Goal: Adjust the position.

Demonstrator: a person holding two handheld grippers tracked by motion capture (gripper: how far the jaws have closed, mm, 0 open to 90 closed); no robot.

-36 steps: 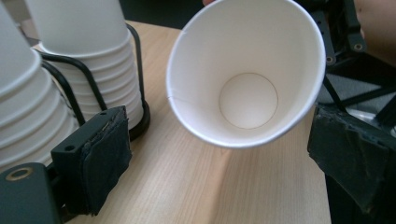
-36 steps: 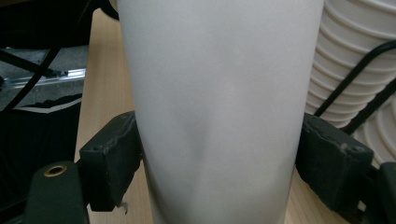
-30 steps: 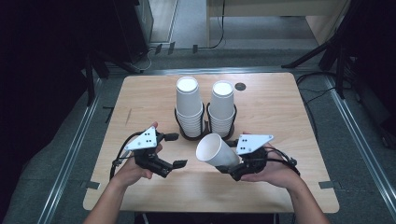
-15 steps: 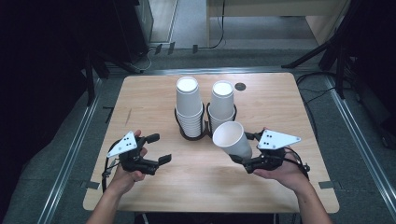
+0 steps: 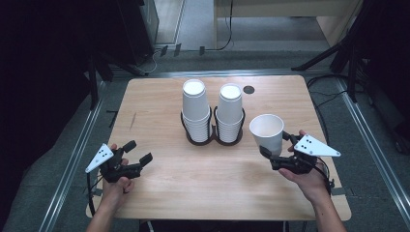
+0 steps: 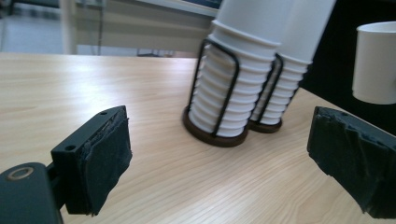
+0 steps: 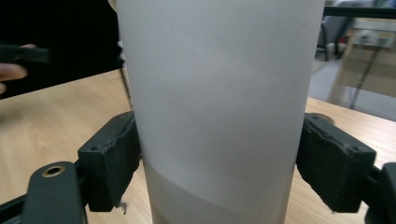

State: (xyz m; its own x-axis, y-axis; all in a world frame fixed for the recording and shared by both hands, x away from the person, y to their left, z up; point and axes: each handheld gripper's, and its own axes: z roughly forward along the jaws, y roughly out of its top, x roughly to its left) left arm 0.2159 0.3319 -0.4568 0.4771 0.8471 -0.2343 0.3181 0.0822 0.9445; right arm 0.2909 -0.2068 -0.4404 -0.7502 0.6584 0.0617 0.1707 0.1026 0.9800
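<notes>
Holding a single white paper cup (image 5: 267,131) upright, mouth up, our right gripper (image 5: 276,155) is pinching it low on its wall; in the right gripper view both black pads (image 7: 114,156) are pressing against the cup's sides (image 7: 219,107). We are carrying it above the right part of the wooden table (image 5: 159,106), just to the right of the two stacks. Those stacks of white cups (image 5: 196,108) are standing side by side in a black wire holder (image 5: 212,137) near the table's middle, each ringed by a loop. Our left gripper (image 5: 137,153) is hovering over the near left corner, well apart from the holder, its jaws spread with nothing between them. A small dark disc (image 5: 249,89) is lying behind the stacks.
</notes>
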